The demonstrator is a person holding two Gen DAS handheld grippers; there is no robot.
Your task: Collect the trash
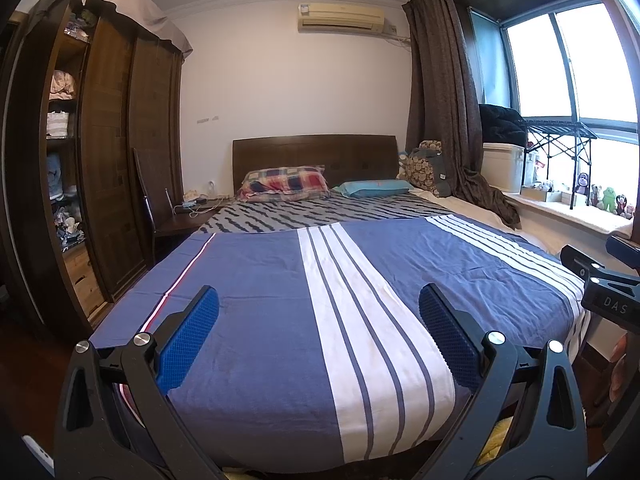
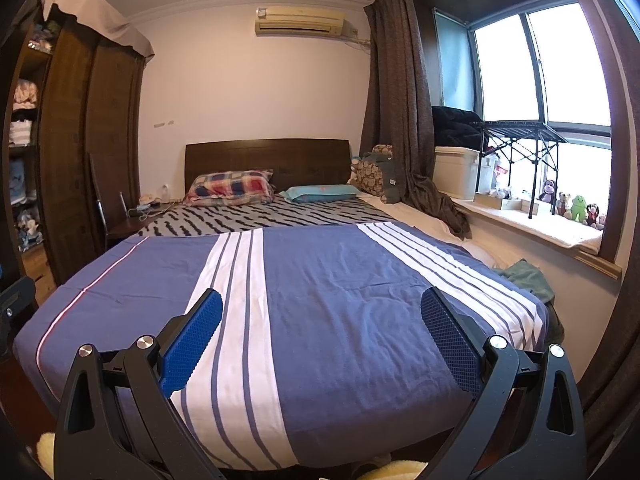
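Grippers, 2, held at the foot of the bed (image 1: 256,264): left gripper (image 1: 319,307) and right gripper (image 2: 322,310), each with blue-padded fingers (image 1: 188,344) spread wide and holding nothing.

Trash: none identifiable in either view. Bedspread, blue with white stripes, carries no loose item. Likeliest candidates, judged only: small clutter on the nightstand (image 1: 188,216) beside the headboard, too small to tell apart, and pale soft material on the floor under the bed's foot, cut off by the frame edge.

Step in hand: search. Best done by sweeping both cameras low along the floor edges and toward the nightstand before committing to any grasp; cables there could be mistaken for litter.

Room: wardrobe (image 1: 108,152) at left, open shelves of folded clothes. Plaid pillow (image 1: 286,184) and teal pillow (image 1: 376,188) at the headboard. Air conditioner (image 1: 340,18) above. Brown curtain (image 1: 440,100), window (image 1: 568,64), windowsill (image 2: 532,224) with plush toys (image 2: 576,208); green cloth (image 2: 524,276) at the bed's right edge.
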